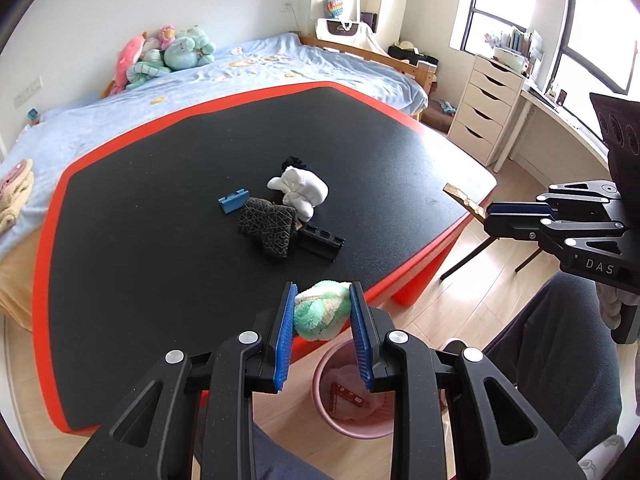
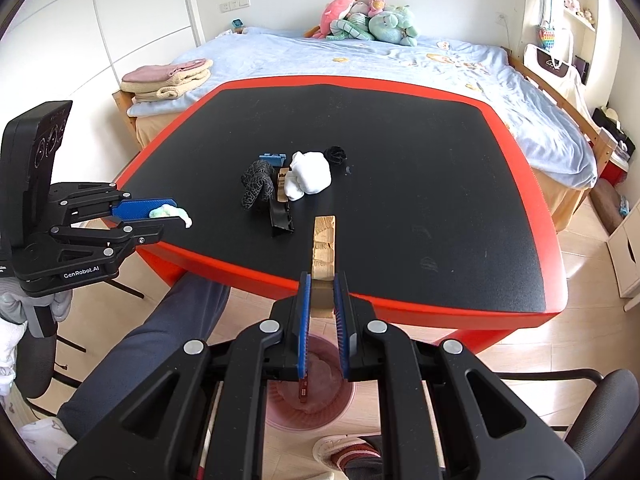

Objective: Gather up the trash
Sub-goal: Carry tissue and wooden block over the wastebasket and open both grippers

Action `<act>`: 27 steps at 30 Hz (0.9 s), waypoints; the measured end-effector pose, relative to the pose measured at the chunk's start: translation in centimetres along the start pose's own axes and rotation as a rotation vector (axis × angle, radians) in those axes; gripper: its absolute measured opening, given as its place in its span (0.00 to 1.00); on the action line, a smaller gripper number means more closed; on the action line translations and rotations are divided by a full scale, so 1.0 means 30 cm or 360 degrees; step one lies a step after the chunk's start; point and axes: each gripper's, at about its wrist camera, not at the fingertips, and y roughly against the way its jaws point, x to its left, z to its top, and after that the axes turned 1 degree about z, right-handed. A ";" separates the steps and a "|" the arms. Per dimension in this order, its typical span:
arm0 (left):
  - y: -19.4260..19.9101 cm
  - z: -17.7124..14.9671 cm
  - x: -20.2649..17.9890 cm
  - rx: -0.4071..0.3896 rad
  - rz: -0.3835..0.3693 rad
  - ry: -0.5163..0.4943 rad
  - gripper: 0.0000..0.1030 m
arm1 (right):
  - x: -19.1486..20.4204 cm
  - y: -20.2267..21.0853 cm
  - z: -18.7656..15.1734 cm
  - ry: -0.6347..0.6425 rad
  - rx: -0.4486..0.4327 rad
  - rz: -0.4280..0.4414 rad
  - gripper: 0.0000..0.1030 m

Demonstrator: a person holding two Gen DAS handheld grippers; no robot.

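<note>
My left gripper (image 1: pixel 323 300) is shut on a green-and-white fuzzy wad (image 1: pixel 320 314), held over the table's near edge above a pink trash bin (image 1: pixel 320 376) on the floor. It also shows in the right wrist view (image 2: pixel 182 214). My right gripper (image 2: pixel 322 284) is shut on a tan wooden strip (image 2: pixel 324 248) that sticks forward over the table edge; the bin (image 2: pixel 348 396) lies below it. The strip also shows in the left wrist view (image 1: pixel 464 198). On the black table (image 2: pixel 420 160) lie a white wad (image 2: pixel 310 174), a black patterned cloth (image 2: pixel 256 186), a black block (image 2: pixel 280 218) and a blue block (image 2: pixel 272 158).
The table has a red rim (image 2: pixel 440 308). A bed (image 2: pixel 360 60) with plush toys stands behind it. The person's legs (image 2: pixel 160 332) and a chair (image 2: pixel 600 420) are beside the bin. White drawers (image 1: pixel 484 108) stand to the right.
</note>
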 end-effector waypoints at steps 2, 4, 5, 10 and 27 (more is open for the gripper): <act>-0.004 -0.015 -0.023 0.0010 -0.0017 -0.0003 0.25 | 0.006 0.002 -0.029 0.0003 0.0023 0.0014 0.11; -0.010 -0.035 -0.048 0.0028 -0.0047 -0.0006 0.25 | 0.011 -0.001 -0.059 0.0000 0.0047 0.0034 0.11; -0.016 -0.041 -0.058 0.0038 -0.0056 -0.0013 0.25 | 0.013 -0.003 -0.076 -0.0001 0.0058 0.0045 0.11; -0.037 -0.079 -0.109 0.0079 -0.0100 -0.0037 0.25 | 0.035 -0.029 -0.150 -0.0010 0.0129 0.0090 0.11; -0.080 -0.168 -0.182 0.0183 -0.0203 -0.0046 0.27 | 0.057 -0.091 -0.236 -0.0026 0.0249 0.0182 0.12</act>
